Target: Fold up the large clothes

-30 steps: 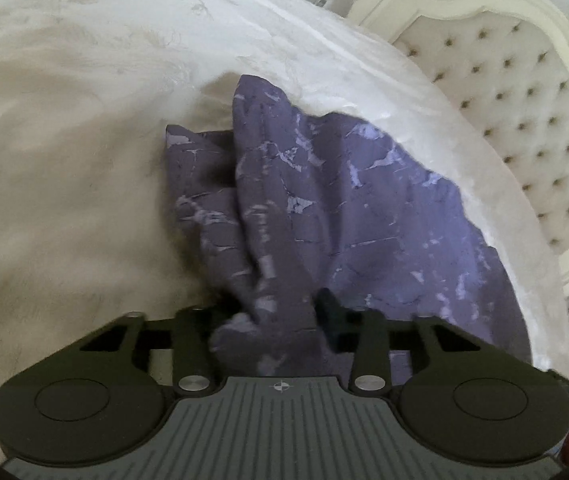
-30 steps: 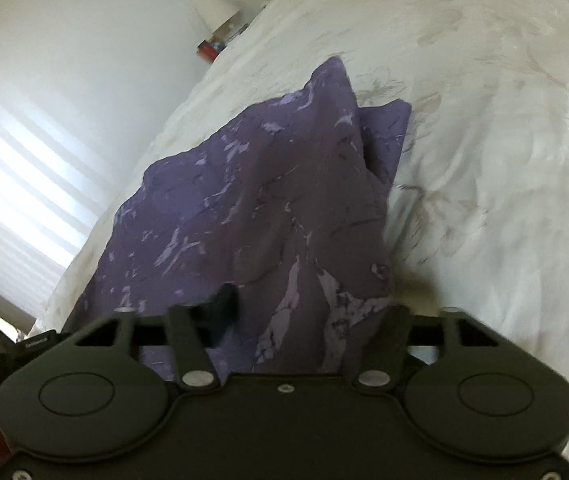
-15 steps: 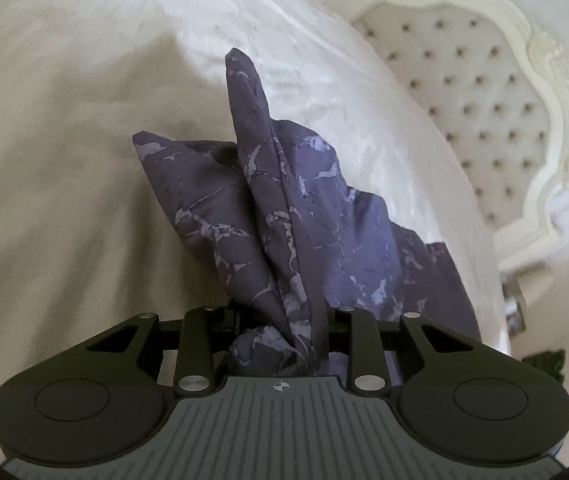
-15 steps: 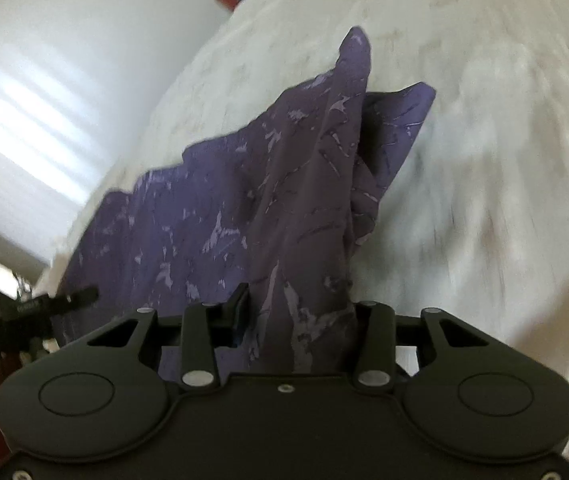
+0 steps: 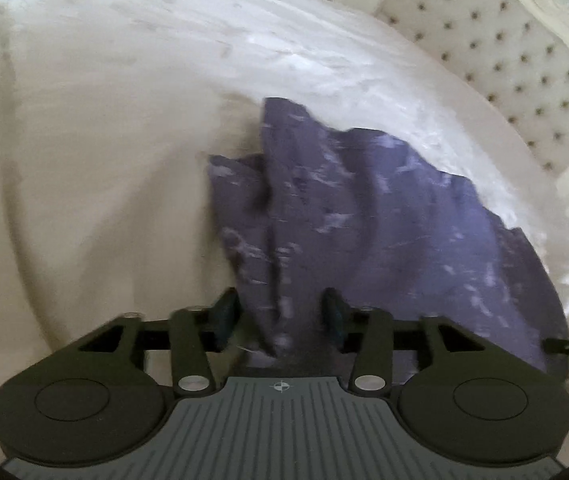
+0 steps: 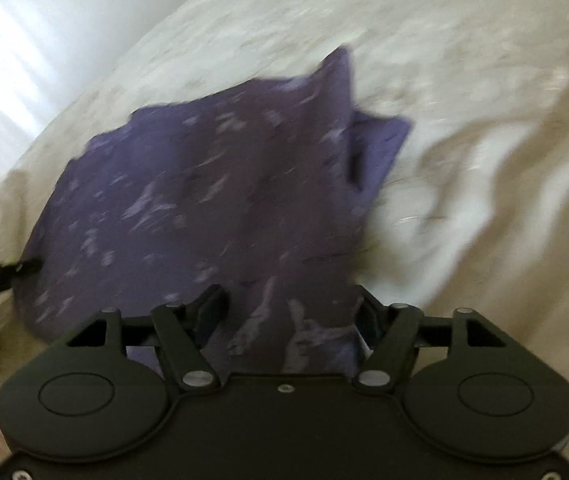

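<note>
Both released within the last half second: left tool [image 5: 280, 314] and right tool [image 6: 290, 312] now spread wide around purple garment [image 5: 384, 232], dropped on bed [image 5: 84, 160], fold laid.

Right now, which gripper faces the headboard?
The left gripper: its view shows the tufted headboard past the bed; the right gripper faces a bright wall.
</note>
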The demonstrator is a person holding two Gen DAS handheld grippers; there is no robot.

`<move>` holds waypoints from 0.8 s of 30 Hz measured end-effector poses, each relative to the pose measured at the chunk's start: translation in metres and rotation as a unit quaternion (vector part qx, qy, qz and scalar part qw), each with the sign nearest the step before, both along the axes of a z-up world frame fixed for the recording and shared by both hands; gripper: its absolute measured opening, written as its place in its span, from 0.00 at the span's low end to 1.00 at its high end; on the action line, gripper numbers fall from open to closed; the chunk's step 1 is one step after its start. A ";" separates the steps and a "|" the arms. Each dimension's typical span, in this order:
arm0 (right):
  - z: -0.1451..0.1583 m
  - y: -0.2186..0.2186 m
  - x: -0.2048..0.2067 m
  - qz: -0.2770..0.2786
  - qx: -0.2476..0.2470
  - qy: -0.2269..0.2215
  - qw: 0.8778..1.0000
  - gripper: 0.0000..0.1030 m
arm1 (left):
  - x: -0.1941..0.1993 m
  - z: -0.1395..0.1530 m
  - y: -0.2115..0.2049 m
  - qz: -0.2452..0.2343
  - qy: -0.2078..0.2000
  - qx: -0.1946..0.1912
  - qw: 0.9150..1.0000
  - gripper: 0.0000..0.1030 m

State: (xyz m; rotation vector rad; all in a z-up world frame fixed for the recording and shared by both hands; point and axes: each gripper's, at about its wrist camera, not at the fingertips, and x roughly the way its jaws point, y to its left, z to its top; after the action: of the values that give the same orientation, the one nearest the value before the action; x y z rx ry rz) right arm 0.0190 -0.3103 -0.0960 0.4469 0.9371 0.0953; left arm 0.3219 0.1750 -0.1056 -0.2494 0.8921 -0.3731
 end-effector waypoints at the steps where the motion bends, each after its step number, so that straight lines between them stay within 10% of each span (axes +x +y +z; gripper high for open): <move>1: -0.002 -0.001 -0.002 -0.014 -0.027 -0.011 0.999 0.68 | 0.001 -0.003 0.001 0.003 -0.007 0.006 1.000 0.56; 4: -0.002 -0.005 -0.007 -0.055 -0.088 -0.034 0.994 0.74 | -0.003 -0.010 -0.008 0.006 -0.037 0.033 0.999 0.65; 24: -0.041 -0.028 0.024 -0.090 0.079 -0.050 0.992 1.00 | -0.014 -0.027 0.005 0.034 -0.048 0.017 0.998 1.00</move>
State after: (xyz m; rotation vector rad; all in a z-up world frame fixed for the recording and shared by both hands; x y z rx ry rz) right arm 0.0429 -0.3383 -0.1374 0.6662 0.7895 0.0279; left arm 0.3083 0.1804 -0.1327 -0.2282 0.7918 -0.3038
